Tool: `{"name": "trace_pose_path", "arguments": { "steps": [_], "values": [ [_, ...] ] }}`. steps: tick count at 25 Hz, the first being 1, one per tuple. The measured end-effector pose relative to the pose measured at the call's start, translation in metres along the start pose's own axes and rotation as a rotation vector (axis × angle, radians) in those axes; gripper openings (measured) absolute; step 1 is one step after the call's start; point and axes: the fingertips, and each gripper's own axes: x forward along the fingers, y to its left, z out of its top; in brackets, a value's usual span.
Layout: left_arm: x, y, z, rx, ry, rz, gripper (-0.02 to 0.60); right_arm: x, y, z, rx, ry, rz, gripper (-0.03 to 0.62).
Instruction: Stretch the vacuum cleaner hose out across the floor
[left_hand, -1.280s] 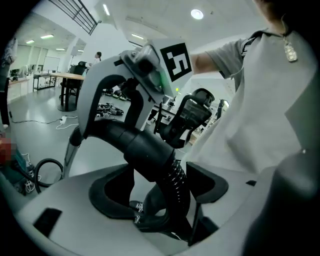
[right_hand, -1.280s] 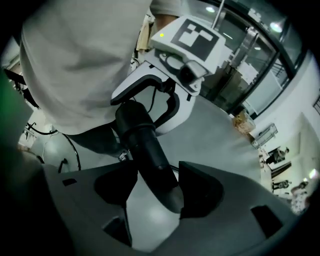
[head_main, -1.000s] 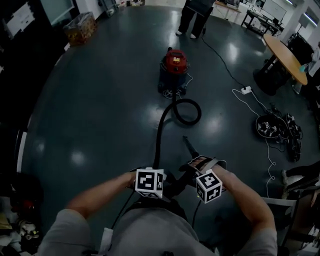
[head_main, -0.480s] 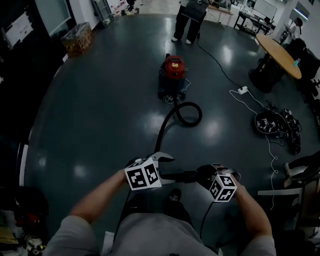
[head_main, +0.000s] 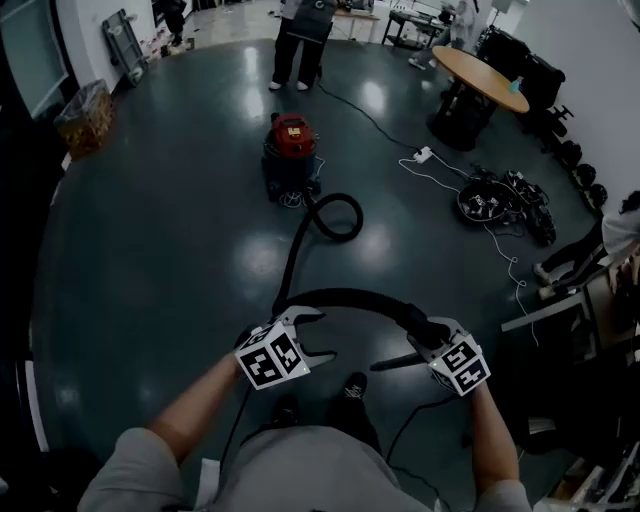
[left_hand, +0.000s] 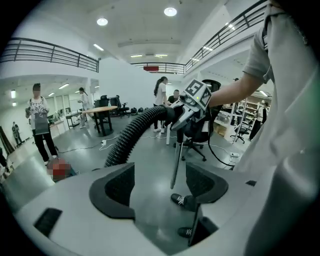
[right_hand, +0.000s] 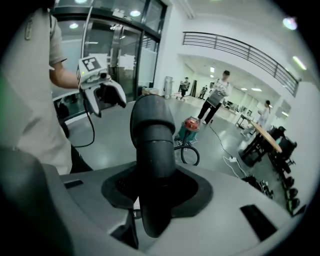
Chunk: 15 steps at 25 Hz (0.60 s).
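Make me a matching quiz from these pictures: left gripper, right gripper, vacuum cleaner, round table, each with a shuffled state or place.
1 left gripper
2 right gripper
3 vacuum cleaner
4 round table

A shut on the hose
B upper right of the head view
C jaws apart, gripping nothing
D red-topped, upright

Pairs: 1-C, 2-A, 3-D, 4-B.
The right gripper's jaws have just been closing, with the hose between them.

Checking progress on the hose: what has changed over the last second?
The grippers moved apart, lifting the hose into an arc between them. The right gripper has just closed its jaws on the hose's end; the left gripper is open. The vacuum cleaner stayed put.
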Motion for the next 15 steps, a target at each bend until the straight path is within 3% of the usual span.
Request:
{"name": "trace_pose_path", "arguments": {
  "steps": [2, 4, 9, 13, 15],
  "values": [
    [0.007, -0.016, -0.001, -0.004, -0.016, -0.046, 0.328, -0.016, 0.016, 0.003, 0.099, -0.038, -0.045, 0.140],
    [0.014, -0.028, 0.010, -0.056, -0.081, -0.084, 0.328, -0.035, 0.035, 0.006, 0.176, -0.080, -0.094, 0.140],
    [0.008, -0.037, 0.058, -0.406, -0.351, -0.173, 0.330, -0.080, 0.070, 0.000, 0.297, -0.149, -0.200, 0.140],
    [0.008, -0.033, 0.074, -0.582, -0.427, -0.157, 0.330, -0.119, 0.085, -0.027, 0.369, -0.160, -0.278, 0.140],
    [0.025, -0.035, 0.087, -0.626, -0.450, -0.167, 0.330, -0.134, 0.091, -0.056, 0.401, -0.161, -0.309, 0.141]
  ]
}}
